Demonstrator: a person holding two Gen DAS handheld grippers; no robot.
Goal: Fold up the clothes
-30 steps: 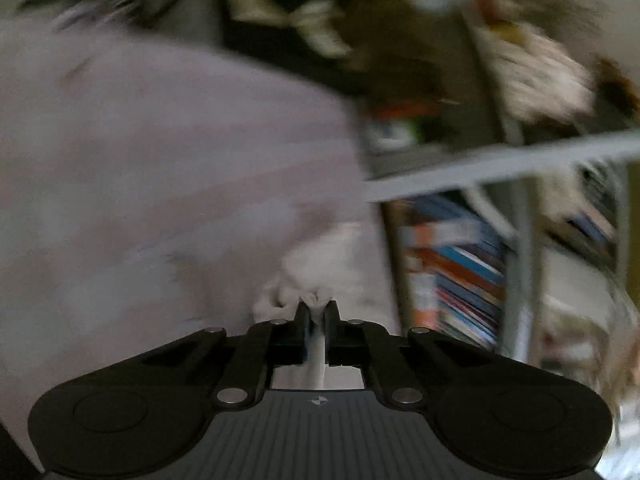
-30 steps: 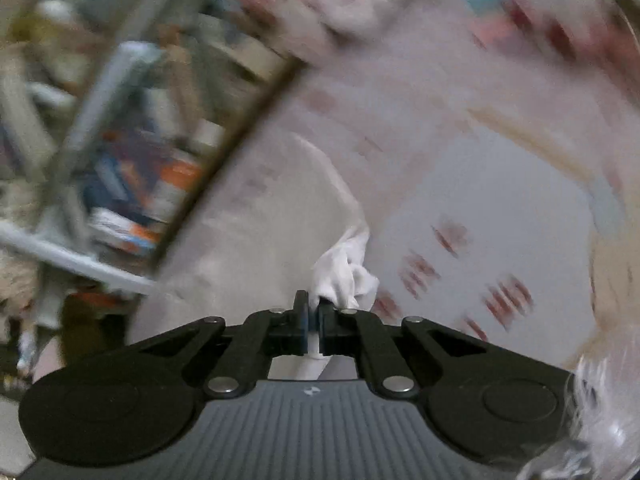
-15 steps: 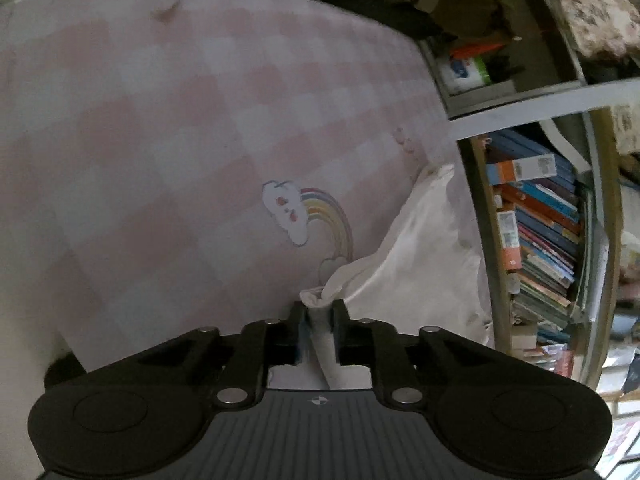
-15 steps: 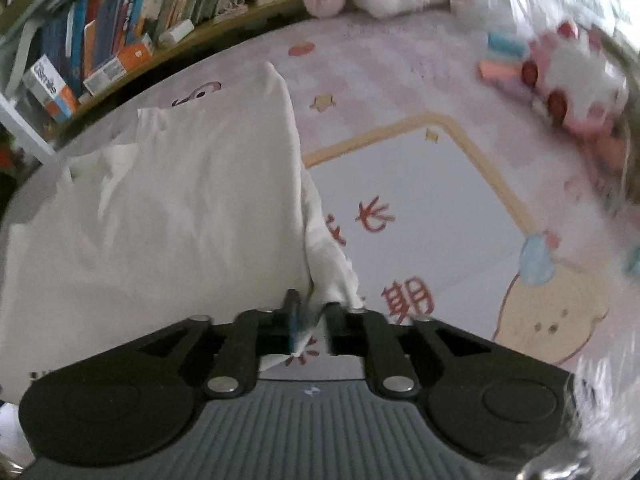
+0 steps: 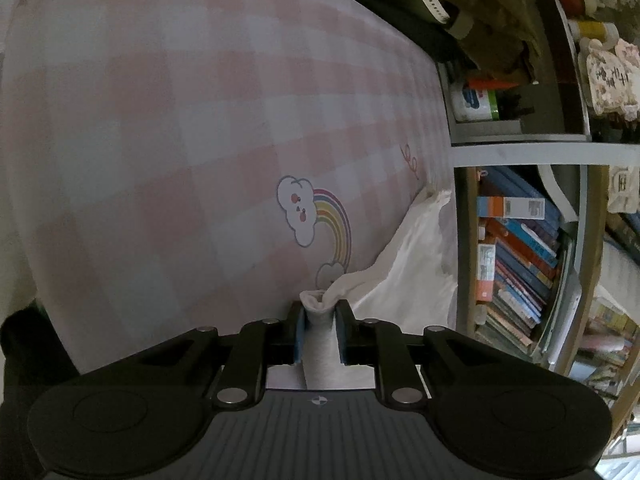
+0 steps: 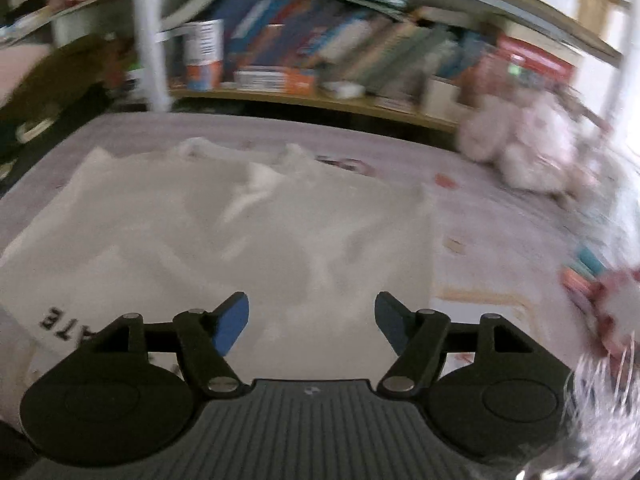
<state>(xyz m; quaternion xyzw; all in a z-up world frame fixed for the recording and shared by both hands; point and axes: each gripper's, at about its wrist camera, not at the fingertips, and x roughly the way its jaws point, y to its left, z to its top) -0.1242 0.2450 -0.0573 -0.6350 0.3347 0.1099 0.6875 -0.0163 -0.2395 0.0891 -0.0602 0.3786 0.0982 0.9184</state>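
A white garment [image 6: 224,232] with black letters near its left edge lies spread on the pink checked bed sheet [image 5: 160,128]. In the left wrist view its fabric [image 5: 408,276] trails right from my left gripper [image 5: 319,312], which is shut on a bunched corner of it, low over the sheet. My right gripper [image 6: 312,312] is open and empty, just above the near part of the garment; this view is blurred.
A bookshelf [image 5: 520,260] full of books runs along the bed's far side and shows in the right wrist view [image 6: 320,56]. A pink plush toy [image 6: 532,152] lies on the bed at the right. Dark clothes [image 5: 440,12] are piled past the sheet's end.
My right gripper has opened and let go of the garment, which now lies flat on the bed. My left gripper stays shut on its corner.
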